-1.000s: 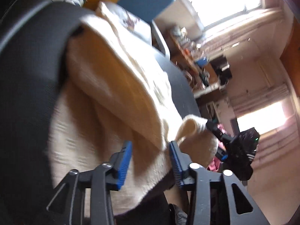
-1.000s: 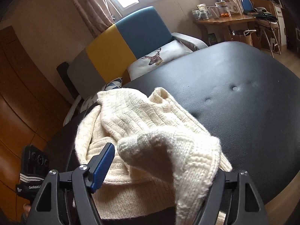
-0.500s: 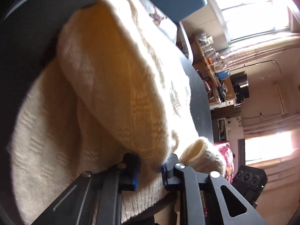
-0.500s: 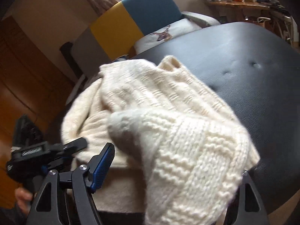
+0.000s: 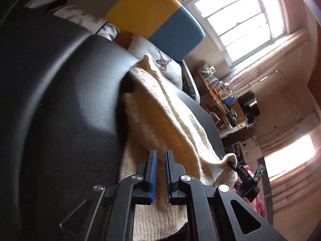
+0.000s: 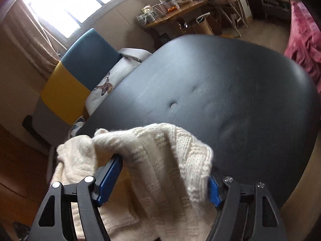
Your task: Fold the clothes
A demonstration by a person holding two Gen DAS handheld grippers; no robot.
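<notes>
Fold barely begun: cream chunky-knit sweater lies bunched at the near edge of the black padded leather tabletop, no flat layer or clean crease yet. Left gripper fingers nearly closed, pinching a thin fold of the knit. Right gripper fingers wide, a thick wad draped between them; whether the pads press it is hard to tell. A second ago the left fingers stood open around the cloth, and the sweater looked more heaped
</notes>
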